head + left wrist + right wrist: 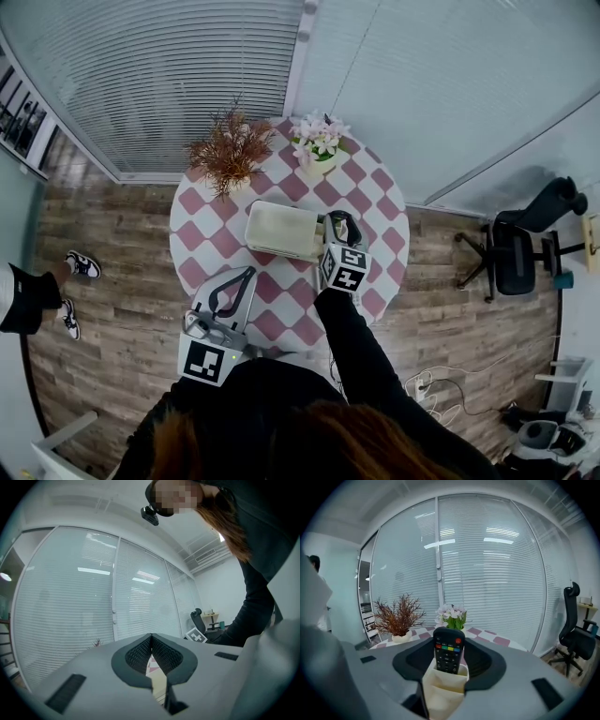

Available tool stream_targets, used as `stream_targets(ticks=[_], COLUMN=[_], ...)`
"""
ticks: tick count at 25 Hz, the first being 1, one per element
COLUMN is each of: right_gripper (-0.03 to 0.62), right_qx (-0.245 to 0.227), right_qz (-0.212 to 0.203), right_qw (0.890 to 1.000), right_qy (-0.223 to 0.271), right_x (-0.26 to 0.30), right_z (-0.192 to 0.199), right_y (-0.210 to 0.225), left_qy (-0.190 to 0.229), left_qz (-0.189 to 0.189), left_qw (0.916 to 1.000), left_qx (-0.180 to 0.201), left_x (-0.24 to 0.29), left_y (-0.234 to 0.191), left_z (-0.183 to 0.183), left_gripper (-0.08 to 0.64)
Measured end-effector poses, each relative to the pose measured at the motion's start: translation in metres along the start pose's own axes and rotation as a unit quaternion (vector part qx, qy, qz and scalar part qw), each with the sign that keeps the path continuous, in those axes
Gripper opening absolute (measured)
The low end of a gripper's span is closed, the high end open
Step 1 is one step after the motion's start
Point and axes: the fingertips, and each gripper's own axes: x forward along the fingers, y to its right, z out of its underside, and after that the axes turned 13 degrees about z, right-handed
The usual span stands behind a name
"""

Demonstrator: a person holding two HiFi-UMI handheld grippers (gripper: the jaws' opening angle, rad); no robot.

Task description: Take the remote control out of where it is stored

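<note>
A black remote control [448, 656] with coloured buttons stands upright in a cream pocket [443, 691] at the right end of the cream storage box [281, 230] on the checkered round table [375, 187]. My right gripper [449, 645] reaches over that end of the box [343, 225], its dark pads against both sides of the remote's upper half. The lower half is hidden in the pocket. My left gripper [246, 274] hovers at the table's near left edge, away from the box. Its pads [140, 653] meet at the tip with nothing between them.
A dried brown plant [228, 150] and a pot of pale flowers [319, 141] stand at the table's far side, behind the box. Glass walls with blinds ring the back. An office chair [520, 244] is to the right, and a person's shoes [80, 265] are at the left.
</note>
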Motion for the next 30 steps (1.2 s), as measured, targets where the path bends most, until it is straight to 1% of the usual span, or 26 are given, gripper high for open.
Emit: stream_targets(ticks=[6, 13, 16, 19, 22, 27, 30], right_gripper=[0.209, 0.209, 0.209, 0.209, 0.209, 0.209, 0.209], right_qx=[-0.009, -0.020, -0.023, -0.020, -0.019, -0.023, -0.029], right_qz=[0.004, 0.003, 0.000, -0.001, -0.002, -0.010, -0.018], right_qw=[1.000, 0.999, 0.999, 0.998, 0.998, 0.998, 0.997], right_qy=[0.010, 0.038, 0.049, 0.052, 0.060, 0.064, 0.064], right_x=[-0.008, -0.025, -0.035, -0.045, -0.056, -0.074, -0.089], right_z=[-0.013, -0.033, -0.040, -0.044, -0.049, -0.055, -0.053], right_y=[-0.002, -0.001, -0.001, 0.002, 0.004, 0.004, 0.002], left_qy=[0.004, 0.004, 0.005, 0.009, 0.010, 0.012, 0.017], left_qz=[-0.001, 0.003, -0.002, 0.000, 0.005, 0.005, 0.001], left_qw=[0.9999, 1.0000, 0.9997, 0.9996, 0.9998, 0.9997, 0.9993], left_qx=[-0.013, -0.005, -0.024, -0.025, -0.017, -0.023, -0.034], left_x=[-0.001, -0.005, -0.007, -0.006, -0.006, -0.008, -0.011], left_y=[0.000, 0.001, 0.000, 0.001, 0.002, 0.001, 0.002], left_z=[0.000, 0.000, 0.002, 0.002, 0.001, 0.000, 0.001], left_gripper=[0.006, 0.006, 0.006, 0.006, 0.006, 0.006, 0.006])
